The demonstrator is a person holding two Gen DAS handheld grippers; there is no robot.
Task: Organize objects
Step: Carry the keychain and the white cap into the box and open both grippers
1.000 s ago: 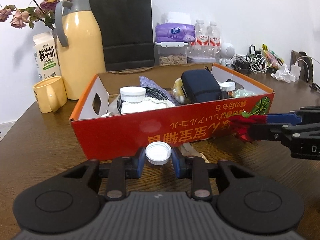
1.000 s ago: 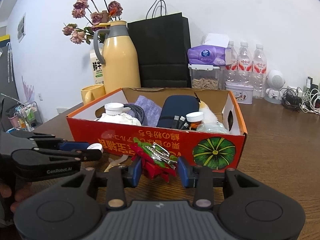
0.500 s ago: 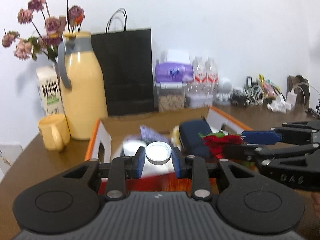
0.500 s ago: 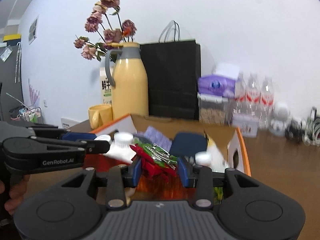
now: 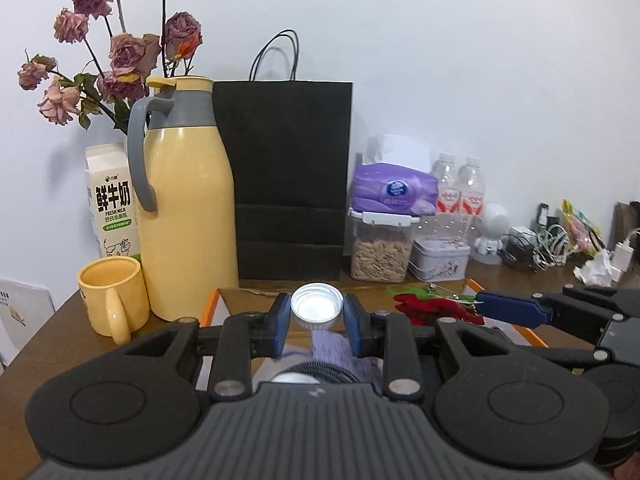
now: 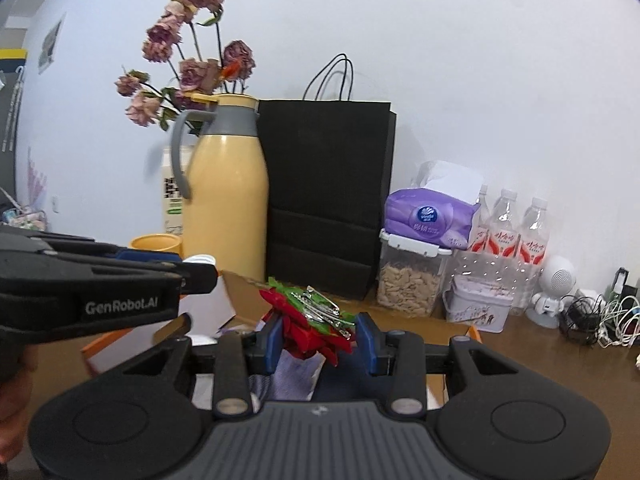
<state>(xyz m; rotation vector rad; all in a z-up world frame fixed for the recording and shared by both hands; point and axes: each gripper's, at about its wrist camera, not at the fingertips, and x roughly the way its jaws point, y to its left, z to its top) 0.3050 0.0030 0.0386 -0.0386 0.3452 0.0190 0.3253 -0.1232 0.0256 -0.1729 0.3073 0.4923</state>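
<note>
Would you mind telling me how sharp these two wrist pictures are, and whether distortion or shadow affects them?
Left wrist view: crisp, the milk carton print readable; fisheye bends the edges, with dark corners. Right wrist view: softer, the yellow jug slightly smeared, the carton behind it unreadable; the black bag casts a soft shadow on the wall.

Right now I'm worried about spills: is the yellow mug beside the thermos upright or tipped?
Upright. The yellow mug stands on the table with its open mouth facing up, beside the thermos.

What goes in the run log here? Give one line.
left gripper: shut on white cap | right gripper: shut on red ornament | both above orange box | not yet released
</note>
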